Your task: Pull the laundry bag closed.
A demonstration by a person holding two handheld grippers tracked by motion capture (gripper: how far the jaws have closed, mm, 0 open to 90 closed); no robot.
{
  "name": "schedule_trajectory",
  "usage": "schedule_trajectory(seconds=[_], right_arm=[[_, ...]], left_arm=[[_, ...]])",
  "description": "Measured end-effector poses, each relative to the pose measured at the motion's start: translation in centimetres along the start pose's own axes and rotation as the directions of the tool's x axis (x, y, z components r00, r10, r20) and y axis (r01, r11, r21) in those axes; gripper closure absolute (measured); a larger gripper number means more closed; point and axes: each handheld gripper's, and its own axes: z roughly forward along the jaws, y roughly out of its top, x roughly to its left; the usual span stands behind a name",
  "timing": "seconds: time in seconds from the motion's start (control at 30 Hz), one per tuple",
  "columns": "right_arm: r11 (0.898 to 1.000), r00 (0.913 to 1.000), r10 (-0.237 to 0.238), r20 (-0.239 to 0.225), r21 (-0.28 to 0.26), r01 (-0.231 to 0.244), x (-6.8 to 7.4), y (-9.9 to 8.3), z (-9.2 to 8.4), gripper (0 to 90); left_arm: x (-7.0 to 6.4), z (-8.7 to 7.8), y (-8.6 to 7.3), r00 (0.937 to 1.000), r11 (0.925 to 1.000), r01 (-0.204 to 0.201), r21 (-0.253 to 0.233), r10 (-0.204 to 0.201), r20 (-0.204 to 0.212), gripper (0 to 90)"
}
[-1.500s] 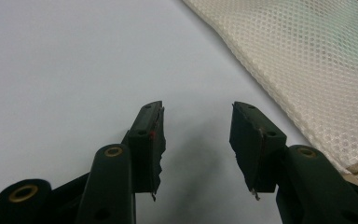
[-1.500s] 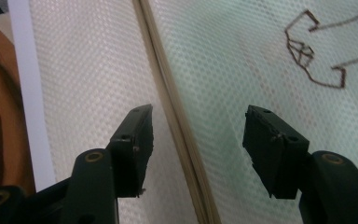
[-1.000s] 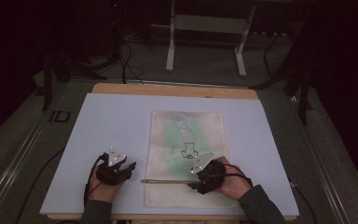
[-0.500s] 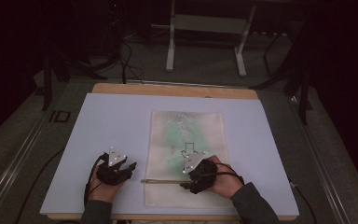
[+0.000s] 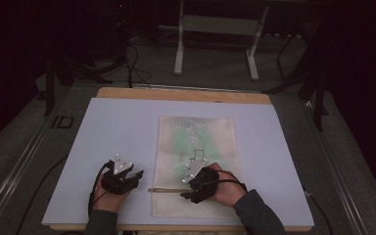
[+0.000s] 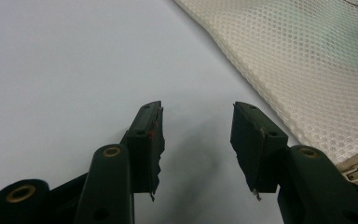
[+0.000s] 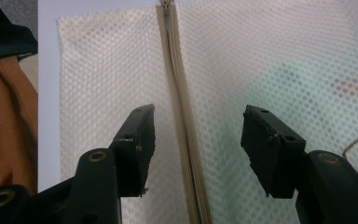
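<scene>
In the high view, the right gripper (image 5: 196, 188) is sliding leftward along the zipper (image 5: 166, 190) that crosses the near part of the cream mesh laundry bag (image 5: 196, 137), having moved from the bag's right portion a second ago toward its middle, while the left gripper (image 5: 127, 178) is resting where it was, on the pale surface (image 5: 103, 127) just left of the bag's edge. That shift suggests the right hand is working its way toward the zipper pull at the left end, so the opening or closing of the bag is probably about to begin rather than under way. In the left gripper view, the left gripper (image 6: 196, 130) is hovering with its jaws spread apart and holding nothing, the bag's edge (image 6: 307, 70) lying just to its right. In the right gripper view, the right gripper (image 7: 198, 135) is straddling the beige zipper (image 7: 182, 116) with jaws released and well clear of it on both sides, and a greenish item is showing through the mesh. A small dark drawn mark is visible on the bag, but no brand or writing is readable anywhere.
</scene>
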Motion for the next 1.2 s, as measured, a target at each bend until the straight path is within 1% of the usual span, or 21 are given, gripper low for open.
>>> schedule_trajectory(seconds=[0.13,0.3,0.43,0.67,0.83,1.0,1.1,1.2], right_arm=[[1.000,1.0000,-0.004,-0.007,-0.004,0.004,0.0,0.4,0.3,45.9],[1.000,0.9996,-0.013,-0.025,-0.012,0.013,0.1,1.0,0.9,53.6],[1.000,0.9995,-0.011,-0.031,-0.020,0.011,0.1,1.4,1.3,56.9],[1.000,0.9990,-0.020,-0.040,-0.025,0.019,0.2,2.2,1.9,56.8],[0.999,0.9990,-0.013,-0.042,-0.030,0.012,0.2,2.6,2.3,56.5],[0.999,0.9986,-0.025,-0.046,-0.035,0.024,0.3,3.0,2.9,60.6],[0.999,0.9987,-0.021,-0.047,-0.042,0.019,0.4,3.2,3.1,63.9],[0.999,0.9982,-0.028,-0.053,-0.046,0.025,0.4,3.4,3.4,65.4]], left_arm=[[0.0,0.0,0.0,1.0000,1.0000,-0.002,0.001,0.002,0.002,53.1],[0.0,0.0,0.0,1.0000,1.0000,-0.003,0.001,0.003,0.002,53.2],[0.0,0.0,0.0,1.0000,1.0000,-0.003,0.001,0.003,0.002,53.2],[0.0,0.0,0.0,1.0000,1.0000,-0.006,0.006,0.006,0.005,53.1],[0.0,0.0,0.0,1.0000,1.0000,-0.005,0.005,0.005,0.006,53.0],[0.0,0.0,0.0,1.0000,1.0000,-0.005,0.006,0.005,0.006,53.0],[0.1,0.0,0.0,1.0000,1.0000,-0.004,0.004,0.004,0.005,53.0],[0.1,0.0,0.0,1.0000,1.0000,-0.002,0.004,0.002,0.004,53.0]])
